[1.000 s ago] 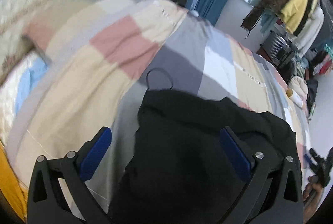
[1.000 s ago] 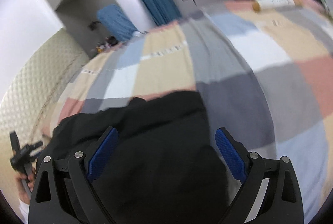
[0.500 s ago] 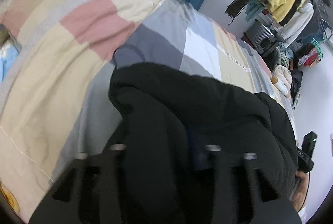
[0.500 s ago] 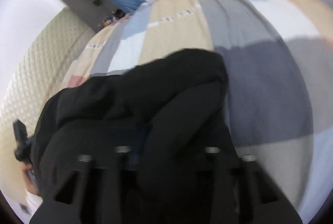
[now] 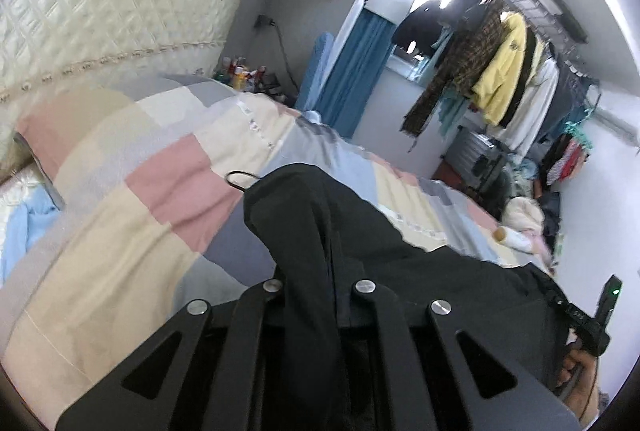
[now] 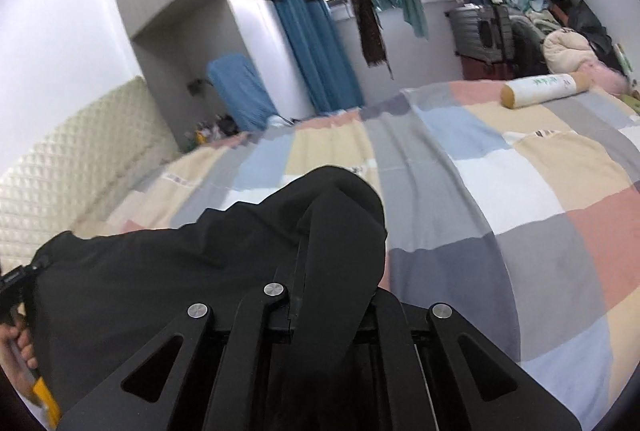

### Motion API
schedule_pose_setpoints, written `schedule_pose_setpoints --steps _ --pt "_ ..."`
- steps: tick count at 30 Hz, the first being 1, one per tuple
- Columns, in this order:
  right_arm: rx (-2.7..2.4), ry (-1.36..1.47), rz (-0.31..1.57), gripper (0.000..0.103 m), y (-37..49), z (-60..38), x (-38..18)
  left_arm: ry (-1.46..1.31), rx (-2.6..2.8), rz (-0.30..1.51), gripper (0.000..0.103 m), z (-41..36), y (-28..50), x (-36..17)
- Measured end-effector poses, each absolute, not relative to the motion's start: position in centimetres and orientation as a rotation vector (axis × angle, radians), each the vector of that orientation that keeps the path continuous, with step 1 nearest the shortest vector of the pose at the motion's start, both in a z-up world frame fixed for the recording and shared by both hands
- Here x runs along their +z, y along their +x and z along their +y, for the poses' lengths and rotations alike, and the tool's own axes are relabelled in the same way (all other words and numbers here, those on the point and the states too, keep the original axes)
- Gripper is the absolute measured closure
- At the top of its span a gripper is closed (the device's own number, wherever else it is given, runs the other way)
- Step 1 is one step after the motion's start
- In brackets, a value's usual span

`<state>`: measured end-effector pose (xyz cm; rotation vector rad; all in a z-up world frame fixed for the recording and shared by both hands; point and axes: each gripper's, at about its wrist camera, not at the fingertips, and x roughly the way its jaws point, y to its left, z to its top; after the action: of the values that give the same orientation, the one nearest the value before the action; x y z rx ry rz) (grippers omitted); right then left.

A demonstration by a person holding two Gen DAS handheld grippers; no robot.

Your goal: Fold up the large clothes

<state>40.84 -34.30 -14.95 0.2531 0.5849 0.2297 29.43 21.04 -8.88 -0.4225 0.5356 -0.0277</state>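
A black garment lies bunched across the near part of a bed covered by a patchwork quilt of pink, beige, grey, white and pale blue squares. In the left wrist view a fold of its dark cloth rises in a ridge out from between the fingers of the left tool, which are pressed together on that fold; a thin black loop sticks out from the garment's far tip and rests on a pink square. In the right wrist view the same garment humps up in front of the right tool, whose fingers are likewise pinched tight on a thick fold, with the rest of the cloth spreading away to the left. At that view's left edge a hand grips the handle of the other tool, and at the left wrist view's lower right edge a hand does the same. Beyond the garment the quilt runs bare toward the far edge of the bed, where a white cylinder with tan ends lies near the far right corner. A cream quilted headboard stands along the bed's head. Further off hang blue curtains and a crowded rail of clothes, among them a yellow jacket, and a grey suitcase stands on the floor below them.
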Motion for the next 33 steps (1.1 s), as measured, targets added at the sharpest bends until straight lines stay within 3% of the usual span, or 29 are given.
schedule_pose_setpoints --steps 13,22,24,25,26,27,28,33 --pt "0.098 0.127 0.864 0.101 44.5 -33.1 -23.3 -0.279 0.125 0.868 0.097 20.2 32.9 -16.2" --pt "0.135 0.198 0.873 0.095 42.6 -34.4 -22.5 -0.291 0.131 0.839 0.089 20.3 31.2 -15.0" --pt "0.142 0.207 0.872 0.091 41.8 -34.6 -21.8 -0.299 0.125 0.838 0.084 20.4 30.7 -14.4" --pt "0.147 0.219 0.874 0.078 41.3 -34.8 -21.4 -0.304 0.119 0.838 0.076 20.4 30.6 -14.1" --pt "0.158 0.235 0.878 0.072 41.1 -34.9 -21.2 -0.316 0.104 0.837 0.056 20.4 30.3 -13.7" --pt "0.171 0.258 0.889 0.055 40.6 -35.0 -20.8 -0.329 0.088 0.844 0.038 20.4 30.1 -13.4" --pt "0.171 0.267 0.887 0.048 40.3 -35.1 -20.5 -0.331 0.078 0.848 0.017 20.3 29.8 -12.8" --pt "0.165 0.3 0.835 0.027 37.8 -35.7 -17.0 -0.307 0.06 0.829 0.016 19.4 27.3 -10.2"
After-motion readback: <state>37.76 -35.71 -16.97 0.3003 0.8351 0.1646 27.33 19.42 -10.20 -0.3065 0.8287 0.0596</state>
